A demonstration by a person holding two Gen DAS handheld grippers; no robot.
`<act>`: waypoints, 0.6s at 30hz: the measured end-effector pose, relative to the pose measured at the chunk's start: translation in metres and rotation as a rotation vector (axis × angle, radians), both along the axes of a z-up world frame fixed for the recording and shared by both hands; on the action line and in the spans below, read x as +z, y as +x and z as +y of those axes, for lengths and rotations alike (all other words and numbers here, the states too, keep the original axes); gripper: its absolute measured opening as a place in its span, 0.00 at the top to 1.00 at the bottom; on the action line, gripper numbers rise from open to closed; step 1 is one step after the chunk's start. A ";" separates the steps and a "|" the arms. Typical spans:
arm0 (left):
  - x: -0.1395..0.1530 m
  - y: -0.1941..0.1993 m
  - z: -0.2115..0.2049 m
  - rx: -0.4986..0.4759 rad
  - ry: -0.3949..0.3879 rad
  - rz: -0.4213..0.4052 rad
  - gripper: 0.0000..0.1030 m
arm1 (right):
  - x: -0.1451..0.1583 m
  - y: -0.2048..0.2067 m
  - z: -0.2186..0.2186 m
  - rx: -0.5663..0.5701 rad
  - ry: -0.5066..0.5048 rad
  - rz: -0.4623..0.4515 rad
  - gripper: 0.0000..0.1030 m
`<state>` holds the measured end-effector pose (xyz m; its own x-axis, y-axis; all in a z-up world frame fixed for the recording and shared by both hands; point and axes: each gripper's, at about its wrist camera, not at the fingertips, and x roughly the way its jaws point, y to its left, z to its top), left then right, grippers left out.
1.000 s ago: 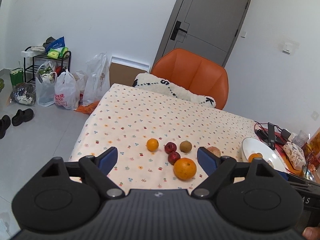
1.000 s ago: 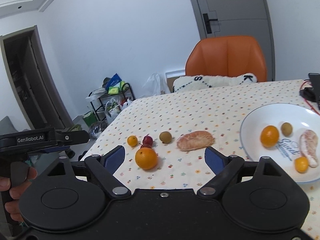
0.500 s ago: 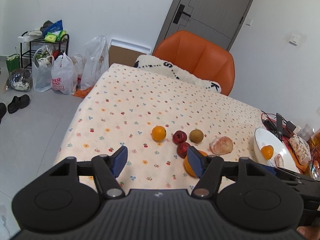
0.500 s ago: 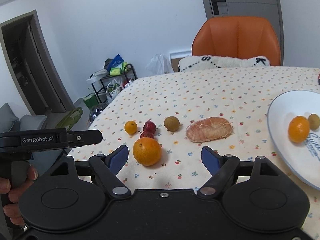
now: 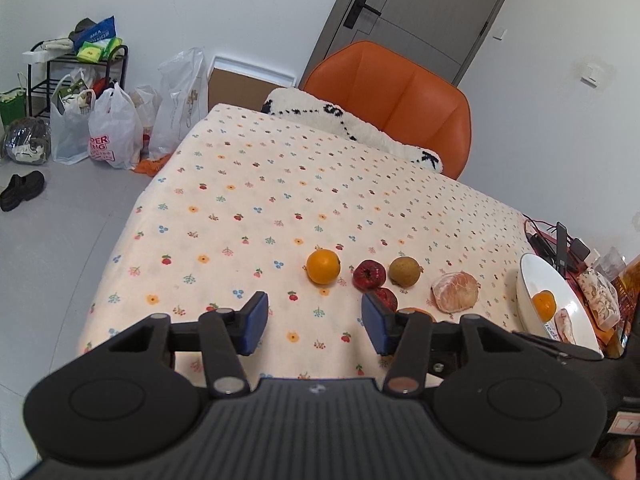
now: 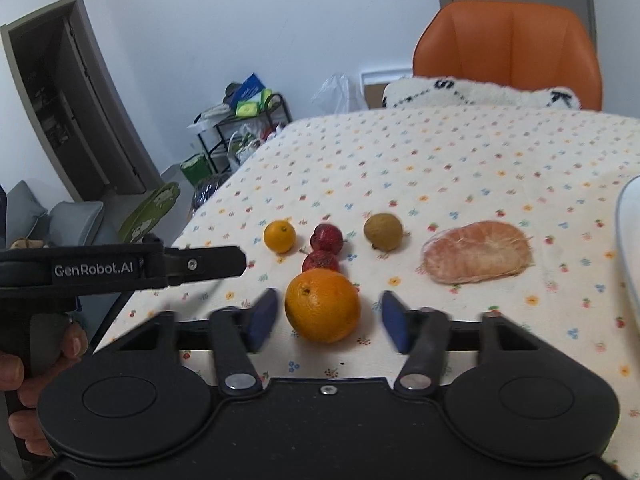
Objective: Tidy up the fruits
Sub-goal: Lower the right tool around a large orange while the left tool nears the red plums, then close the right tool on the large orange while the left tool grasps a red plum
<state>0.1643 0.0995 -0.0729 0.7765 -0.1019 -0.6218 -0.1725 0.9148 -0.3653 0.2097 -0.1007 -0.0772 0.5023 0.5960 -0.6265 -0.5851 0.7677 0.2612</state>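
Our right gripper (image 6: 329,322) is spread open with the big orange (image 6: 322,305) on the bench directly between its pads, untouched; our left gripper (image 5: 314,322), also open and empty, sits farther left.

An orange chair (image 5: 396,96) stands at the table's (image 5: 248,200) far edge, a white fluffy cushion (image 5: 360,132) on its seat. Far left, plastic bags (image 5: 112,128) sit by a black rack (image 5: 76,68). A grey door (image 5: 416,12) is behind the chair.
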 end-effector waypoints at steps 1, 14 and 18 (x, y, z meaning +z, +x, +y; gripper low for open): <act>-0.001 0.002 0.000 -0.002 -0.003 0.003 0.51 | -0.001 0.001 0.000 0.008 0.008 0.006 0.61; -0.005 0.027 -0.024 -0.058 0.004 0.024 0.51 | 0.003 0.007 -0.025 -0.014 0.024 0.026 0.62; -0.005 0.033 -0.034 -0.070 0.013 0.027 0.51 | 0.006 0.008 -0.037 -0.038 0.030 0.020 0.62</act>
